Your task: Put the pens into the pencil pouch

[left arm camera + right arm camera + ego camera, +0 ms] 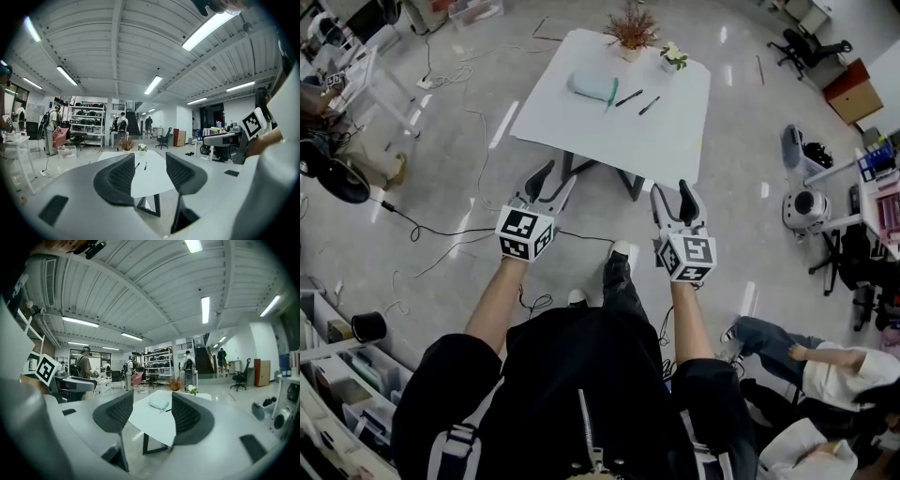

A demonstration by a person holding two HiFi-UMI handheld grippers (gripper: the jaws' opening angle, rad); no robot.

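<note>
Approach step: left gripper (555, 178) and right gripper (671, 192) gaping, empty, white rectangular table (581, 131) at twelve o'clock. There, pale green fabric pencil pouch (592, 88), two slim black pens (629, 97) at its three o'clock. Next, probably: reach, pinch one pen.

I could read no text, label, brand name, number or sign in any of the three views. The left marker cube (525, 233) on the left gripper (553, 185) and the right marker cube (687, 256) on the right gripper (673, 199) carried only black-and-white square code patterns. These contained no letters or digits. Any print on the distant shelving and boxes was too small and blurred for me to make out.
</note>
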